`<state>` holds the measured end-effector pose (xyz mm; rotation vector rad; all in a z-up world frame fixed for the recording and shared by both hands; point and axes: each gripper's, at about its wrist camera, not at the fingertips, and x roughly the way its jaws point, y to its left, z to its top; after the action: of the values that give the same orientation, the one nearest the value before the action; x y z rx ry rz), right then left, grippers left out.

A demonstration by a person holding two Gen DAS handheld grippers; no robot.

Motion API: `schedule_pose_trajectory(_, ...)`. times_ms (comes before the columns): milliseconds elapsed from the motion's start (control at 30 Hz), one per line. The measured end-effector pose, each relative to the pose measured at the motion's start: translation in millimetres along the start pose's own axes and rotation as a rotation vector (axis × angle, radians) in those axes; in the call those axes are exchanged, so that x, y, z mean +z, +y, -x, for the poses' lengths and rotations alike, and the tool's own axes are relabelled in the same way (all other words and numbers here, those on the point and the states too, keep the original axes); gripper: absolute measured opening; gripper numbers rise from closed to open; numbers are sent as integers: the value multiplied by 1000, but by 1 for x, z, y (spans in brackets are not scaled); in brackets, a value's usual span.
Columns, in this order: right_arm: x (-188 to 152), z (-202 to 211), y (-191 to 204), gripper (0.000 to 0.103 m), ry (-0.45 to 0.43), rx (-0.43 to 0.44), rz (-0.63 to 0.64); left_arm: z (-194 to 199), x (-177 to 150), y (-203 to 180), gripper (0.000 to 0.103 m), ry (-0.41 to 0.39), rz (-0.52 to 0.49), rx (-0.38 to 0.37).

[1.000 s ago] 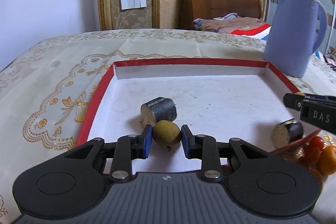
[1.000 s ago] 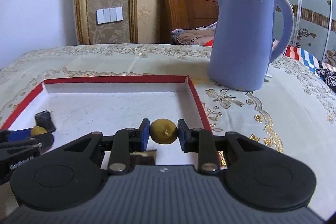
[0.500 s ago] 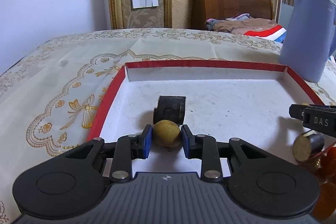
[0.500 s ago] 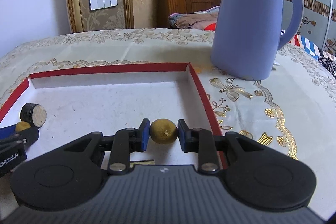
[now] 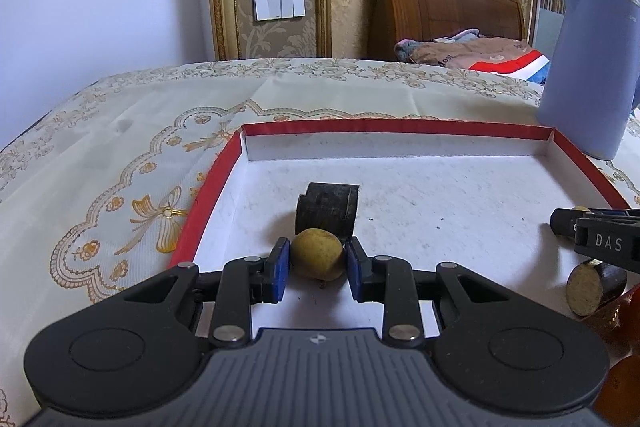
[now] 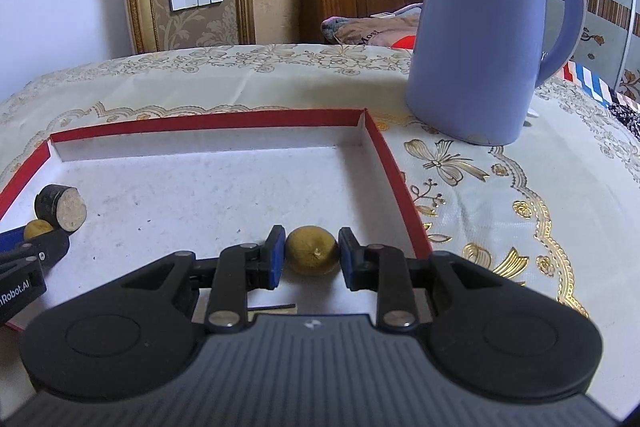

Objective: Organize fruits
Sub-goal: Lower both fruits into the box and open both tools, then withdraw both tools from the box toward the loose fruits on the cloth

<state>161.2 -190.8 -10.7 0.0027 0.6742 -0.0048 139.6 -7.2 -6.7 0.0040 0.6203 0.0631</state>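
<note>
Each claw is clamped on one small yellow-brown fruit: the left claw (image 5: 317,259) on a fruit (image 5: 317,253) and the right claw (image 6: 312,255) on another (image 6: 312,255), both low over the red-rimmed tray (image 5: 400,127). Two dark cut cylinders (image 5: 326,213) (image 5: 594,287) lie inside. Orange fruits (image 5: 622,391), cropped at the edge, appear only in the left view. The blue kettle (image 6: 480,39) stands beyond on the surface (image 6: 540,187).

Tray (image 5: 208,183): your box shows a red rim, white speckled floor.
Fruits (image 5: 317,253): you see 2 yellow-brown ones.
Pads (image 6: 276,257): blue on black.
Kettle (image 6: 480,39): lavender-blue.
Tablecloth (image 5: 120,155): cream, gold floral scallops and bows.
Cut cylinders (image 6: 60,207): black skin, tan faces.
</note>
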Motion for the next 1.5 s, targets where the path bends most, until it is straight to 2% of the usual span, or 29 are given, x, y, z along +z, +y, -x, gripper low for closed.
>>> schedule_pose_trajectory(367,-1,2,-3,27,-7,2,-14,2,-4,-2,28,-15,-7,11)
schedule_pose_trajectory(400,-1,2,-3,29,-8,1,-10,2,-4,-2,28,-16,-9,13)
schedule_pose_trajectory(433,-1,2,-2,32,-10,-2,-5,3,-4,-2,29,-17,-8,13)
schedule_pose_trajectory(500,-2,4,-1,52,-21,-14,-6,2,-4,-2,30,-15,-2,12)
schedule_pose_trajectory(533,-3,5,-2,57,-29,-17,-10,3,-4,-1,32,-14,1,14)
schedule_pose_trajectory(567,-3,7,-3,65,-41,-20,-14,3,-4,-1,34,-14,6,17)
schedule_pose_trajectory(600,-3,9,-3,75,-50,-28,-15,3,-4,0,44,-13,9,23)
schedule_pose_trajectory(633,-3,10,-3,79,-57,-33,-12,2,-4,0,54,-11,12,29)
schedule_pose_trajectory(833,-5,12,-1,79,-61,-38,10,4,-5,-1,55,-14,0,25)
schedule_pose_trajectory(1100,-8,19,-4,90,-89,1,-18,4,-4,2,56,-7,12,13)
schedule_pose_trajectory(1500,-12,30,-2,98,-144,-5,-6,13,-6,3,56,-21,17,-16)
